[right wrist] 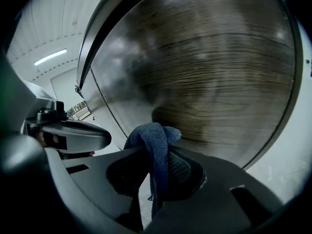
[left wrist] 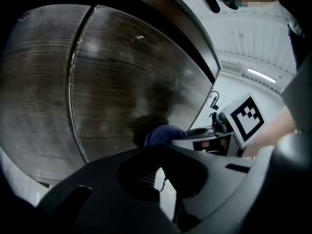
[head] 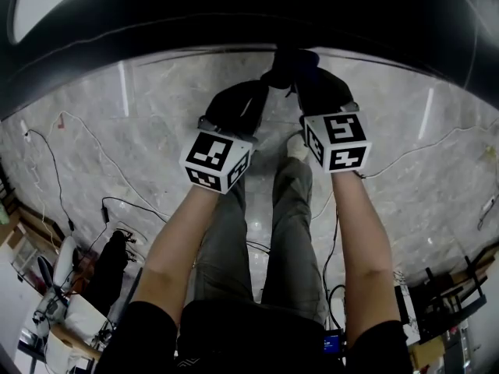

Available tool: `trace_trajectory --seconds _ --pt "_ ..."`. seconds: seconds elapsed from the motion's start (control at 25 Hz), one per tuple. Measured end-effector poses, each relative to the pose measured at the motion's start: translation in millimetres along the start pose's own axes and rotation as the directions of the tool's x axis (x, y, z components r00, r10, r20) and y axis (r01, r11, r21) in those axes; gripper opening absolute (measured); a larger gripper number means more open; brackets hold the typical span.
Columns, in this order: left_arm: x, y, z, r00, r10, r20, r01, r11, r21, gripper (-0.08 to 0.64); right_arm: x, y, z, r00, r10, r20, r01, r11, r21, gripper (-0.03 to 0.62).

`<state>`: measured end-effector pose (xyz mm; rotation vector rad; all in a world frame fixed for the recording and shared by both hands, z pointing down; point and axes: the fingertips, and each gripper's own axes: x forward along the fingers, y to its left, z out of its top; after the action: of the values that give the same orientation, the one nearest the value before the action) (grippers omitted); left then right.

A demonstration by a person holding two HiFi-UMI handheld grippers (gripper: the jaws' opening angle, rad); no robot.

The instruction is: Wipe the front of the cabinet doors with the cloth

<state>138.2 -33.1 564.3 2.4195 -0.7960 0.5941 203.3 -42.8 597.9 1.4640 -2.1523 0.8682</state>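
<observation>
the right gripper (right wrist: 158,177) is clenched on the blue cloth (right wrist: 155,143), whose bunched fold pokes out close to the wooden cabinet door (right wrist: 219,72). it looks soft, light and floppy, so it is best pinched at a thick fold. the left gripper (left wrist: 158,177) is closed on nothing.

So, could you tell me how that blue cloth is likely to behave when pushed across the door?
Probably floppy: the cloth drapes limply over the right tongs. Likely light, and its nubby weave should drag on the door rather than slip.
</observation>
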Motion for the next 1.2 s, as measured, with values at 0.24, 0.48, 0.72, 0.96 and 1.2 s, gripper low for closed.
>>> trace_trajectory --seconds 0.24,0.48,0.72,0.96,1.2 --pt "20 -37 1 0.999 -0.047 -0.025 0.047 0.998 0.034 0.008 -27 -37 -6 0.998 -0.052 0.023 0.052 0.998 0.032 0.071" --pt "41 -76 6 0.995 -0.093 -0.035 0.095 0.993 0.064 0.008 -56 -78 -15 0.993 -0.11 0.035 0.108 0.992 0.067 0.071" --pt "57 -107 10 0.991 -0.13 -0.03 0.132 0.989 0.069 0.008 -78 -106 -25 0.986 -0.165 0.04 0.16 0.982 0.103 0.071" --pt "56 -134 3 0.985 -0.17 -0.041 0.173 0.982 0.079 0.008 -98 -110 -36 0.98 -0.195 0.04 0.189 0.973 0.13 0.071" --pt "40 -136 -3 0.982 -0.18 -0.051 0.184 0.979 0.091 0.008 -114 -84 -31 0.983 -0.173 0.065 0.164 0.978 0.127 0.071"
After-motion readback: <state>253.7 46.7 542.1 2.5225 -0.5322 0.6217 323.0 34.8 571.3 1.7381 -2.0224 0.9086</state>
